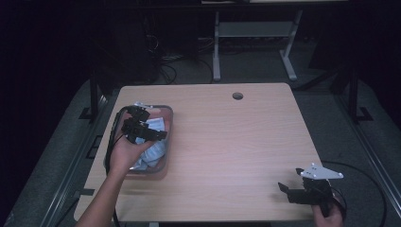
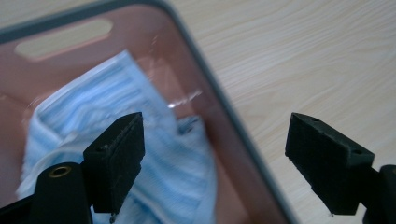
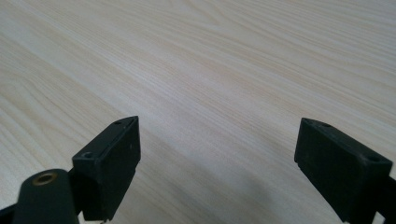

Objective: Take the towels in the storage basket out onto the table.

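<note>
A clear tray [image 1: 167,124] with a grey rim sits at the table's left side and holds pale blue face masks [image 1: 156,149]. My left gripper [image 1: 152,133] hovers over the tray, open, with nothing between its jaws. From its own camera the left gripper [image 2: 215,156] straddles the tray's right rim [image 2: 233,126], one jaw above the blue masks [image 2: 182,172], the other above bare wood. My right gripper [image 1: 291,179] rests open near the table's front right corner. In its own view the right gripper [image 3: 217,170] has bare wood between its jaws.
The light wooden table [image 1: 236,142] has a round cable hole [image 1: 238,96] near its far edge. Beyond the table stand desk legs [image 1: 216,52] and cables on a dark floor. A black cable [image 1: 112,137] trails from the left gripper along the tray.
</note>
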`<state>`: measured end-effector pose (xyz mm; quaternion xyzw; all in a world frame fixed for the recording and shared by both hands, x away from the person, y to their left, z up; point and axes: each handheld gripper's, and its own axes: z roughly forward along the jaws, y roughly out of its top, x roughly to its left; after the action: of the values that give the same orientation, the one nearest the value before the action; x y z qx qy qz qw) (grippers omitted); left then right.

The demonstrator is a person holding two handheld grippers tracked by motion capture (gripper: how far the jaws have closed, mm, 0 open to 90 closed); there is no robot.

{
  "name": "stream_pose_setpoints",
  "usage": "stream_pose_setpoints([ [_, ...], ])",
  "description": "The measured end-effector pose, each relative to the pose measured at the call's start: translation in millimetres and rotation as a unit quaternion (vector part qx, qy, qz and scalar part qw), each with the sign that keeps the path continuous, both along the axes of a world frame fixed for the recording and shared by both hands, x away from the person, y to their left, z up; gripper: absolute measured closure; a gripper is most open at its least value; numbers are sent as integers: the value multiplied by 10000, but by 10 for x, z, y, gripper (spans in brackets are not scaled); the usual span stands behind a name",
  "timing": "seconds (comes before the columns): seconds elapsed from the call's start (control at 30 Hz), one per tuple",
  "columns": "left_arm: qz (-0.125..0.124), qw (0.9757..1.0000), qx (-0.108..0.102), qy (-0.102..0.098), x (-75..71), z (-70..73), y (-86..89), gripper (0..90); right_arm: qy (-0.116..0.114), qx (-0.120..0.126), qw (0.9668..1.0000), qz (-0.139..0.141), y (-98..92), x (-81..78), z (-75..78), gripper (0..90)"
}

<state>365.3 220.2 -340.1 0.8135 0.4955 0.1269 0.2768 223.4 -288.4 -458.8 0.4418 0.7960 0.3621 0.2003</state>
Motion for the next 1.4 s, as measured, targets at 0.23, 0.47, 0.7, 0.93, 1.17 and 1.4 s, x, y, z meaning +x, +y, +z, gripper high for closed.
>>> stream_pose_setpoints([
  [0.23, 393, 9984, 287, 296, 46, -190, 189, 189, -29, -19, 10000, 32, -1, -2, 3, 138],
  [0.47, 815, 9916, 558, 838, 129, -430, 338, 189, -35, -13, 10000, 53, 4, -6, 6, 138],
  [0.7, 760, 9811, 1021, 1459, 240, -660, 327, 189, -45, -22, 10000, 72, 16, -8, 8, 138],
  [0.93, 676, 9729, 1391, 1719, 301, -754, 217, 193, -61, -24, 9999, 90, 17, -13, 14, 138],
  [1.17, 725, 9694, 1634, 1682, 315, -802, 157, 220, -78, -19, 9999, 106, 25, -27, 23, 138],
  [1.4, 835, 9711, 1566, 1593, 328, -816, 211, 314, -102, -16, 9999, 137, 39, -47, 33, 138],
])
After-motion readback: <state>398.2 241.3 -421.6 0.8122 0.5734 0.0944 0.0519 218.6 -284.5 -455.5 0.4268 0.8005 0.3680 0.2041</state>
